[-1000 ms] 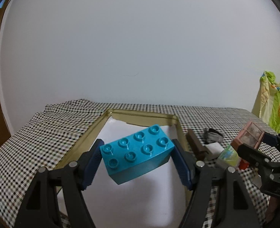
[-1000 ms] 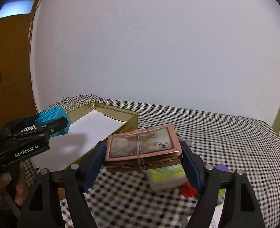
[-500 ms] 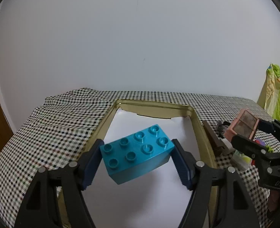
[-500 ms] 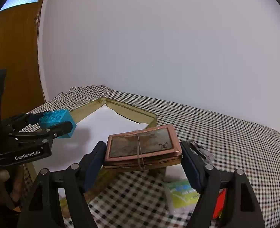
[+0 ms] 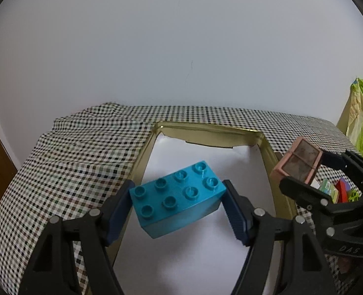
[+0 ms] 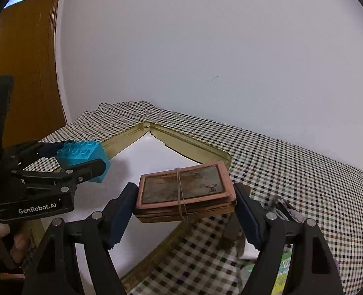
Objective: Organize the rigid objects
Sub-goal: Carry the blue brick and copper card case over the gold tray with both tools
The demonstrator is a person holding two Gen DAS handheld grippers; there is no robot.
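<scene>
My left gripper (image 5: 177,202) is shut on a turquoise eight-stud toy brick (image 5: 177,198) and holds it in the air above the white-lined gold tin tray (image 5: 206,136). It also shows in the right wrist view (image 6: 81,156). My right gripper (image 6: 185,202) is shut on a flat copper-pink case with a rubber band round it (image 6: 183,190), held over the tray's right rim (image 6: 198,147). In the left wrist view the case (image 5: 298,163) hangs at the tray's right edge.
The table has a black-and-white checked cloth (image 5: 87,147). Small toys and a green card (image 5: 334,191) lie right of the tray. A grey-brown object (image 6: 284,209) lies behind my right finger. A wooden door (image 6: 21,78) stands at left, a white wall behind.
Both grippers have moved left and forward over the tray with their objects still held. The tray now fills more of both views, and the loose toys have slid to the right.
</scene>
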